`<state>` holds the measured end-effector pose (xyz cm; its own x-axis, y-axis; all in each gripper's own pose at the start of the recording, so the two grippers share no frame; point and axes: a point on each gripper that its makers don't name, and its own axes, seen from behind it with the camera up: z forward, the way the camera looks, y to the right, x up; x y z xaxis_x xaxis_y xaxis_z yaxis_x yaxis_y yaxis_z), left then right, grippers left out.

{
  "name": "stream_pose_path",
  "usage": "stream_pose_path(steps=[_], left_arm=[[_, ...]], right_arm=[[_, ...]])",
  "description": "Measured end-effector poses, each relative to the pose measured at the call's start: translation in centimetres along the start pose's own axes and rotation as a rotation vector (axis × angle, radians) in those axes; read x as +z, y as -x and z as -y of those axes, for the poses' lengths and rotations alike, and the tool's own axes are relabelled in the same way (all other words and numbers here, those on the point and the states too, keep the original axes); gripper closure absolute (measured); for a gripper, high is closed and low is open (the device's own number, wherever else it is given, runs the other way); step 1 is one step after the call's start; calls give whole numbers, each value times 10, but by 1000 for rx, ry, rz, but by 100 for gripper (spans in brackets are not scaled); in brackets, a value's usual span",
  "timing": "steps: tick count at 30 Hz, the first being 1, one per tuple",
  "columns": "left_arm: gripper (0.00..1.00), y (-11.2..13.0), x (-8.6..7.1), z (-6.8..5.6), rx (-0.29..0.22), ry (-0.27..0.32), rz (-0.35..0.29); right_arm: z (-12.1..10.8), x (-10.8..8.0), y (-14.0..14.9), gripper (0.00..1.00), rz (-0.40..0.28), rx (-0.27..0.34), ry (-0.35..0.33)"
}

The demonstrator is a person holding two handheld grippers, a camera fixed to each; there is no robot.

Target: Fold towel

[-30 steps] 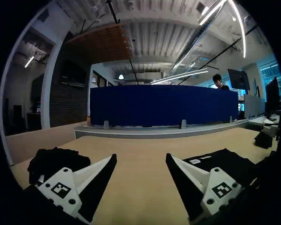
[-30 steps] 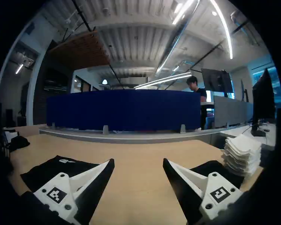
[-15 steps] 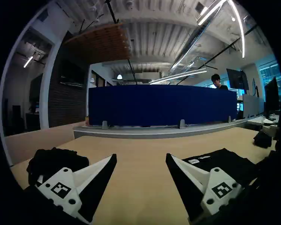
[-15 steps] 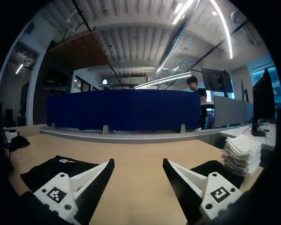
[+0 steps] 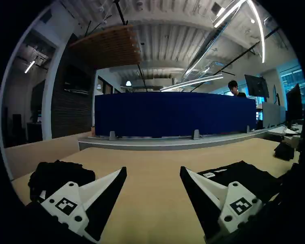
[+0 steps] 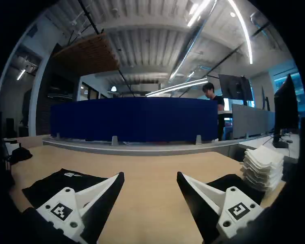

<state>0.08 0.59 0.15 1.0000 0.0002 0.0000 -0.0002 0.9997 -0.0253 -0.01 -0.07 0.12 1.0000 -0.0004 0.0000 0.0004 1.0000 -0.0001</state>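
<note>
A black towel (image 5: 244,175) with a white label lies flat on the wooden table, beyond and beside the right finger of my left gripper (image 5: 153,170). That gripper is open and holds nothing. In the right gripper view the same flat black towel (image 6: 65,181) lies on the left, partly behind the left finger. My right gripper (image 6: 150,175) is open too, with bare table between its fingers. Another black cloth (image 6: 236,183) sits behind its right finger.
A crumpled black cloth (image 5: 59,175) lies by the left gripper's left finger. A stack of folded white towels (image 6: 263,166) stands at the table's right end. Small dark bundles (image 5: 285,150) (image 6: 19,154) sit at the sides. A blue divider (image 6: 134,120) bounds the far edge, a person (image 6: 212,97) behind it.
The left gripper view has shifted very slightly, the room sliding a little leftward. The right gripper has not moved. Both stay open.
</note>
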Motion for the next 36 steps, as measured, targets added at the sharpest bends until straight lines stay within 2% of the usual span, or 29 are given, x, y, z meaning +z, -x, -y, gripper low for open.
stream_pose_path(steps=[14, 20, 24, 27, 36], left_arm=[[3, 1, -1, 6, -6, -25, 4], [3, -7, 0, 11, -38, -38, 29], [3, -31, 1, 14, -54, -44, 28], [3, -58, 1, 12, -48, -41, 27], [3, -153, -3, -7, -17, 3, 24]], right_arm=[[0, 2, -2, 0, 9, -5, 8], [5, 0, -41, 0, -21, -4, 5], [4, -3, -72, 0, -24, -6, 11], [2, -5, -97, 0, -20, -9, 19], [0, -10, -174, 0, -7, -9, 27]])
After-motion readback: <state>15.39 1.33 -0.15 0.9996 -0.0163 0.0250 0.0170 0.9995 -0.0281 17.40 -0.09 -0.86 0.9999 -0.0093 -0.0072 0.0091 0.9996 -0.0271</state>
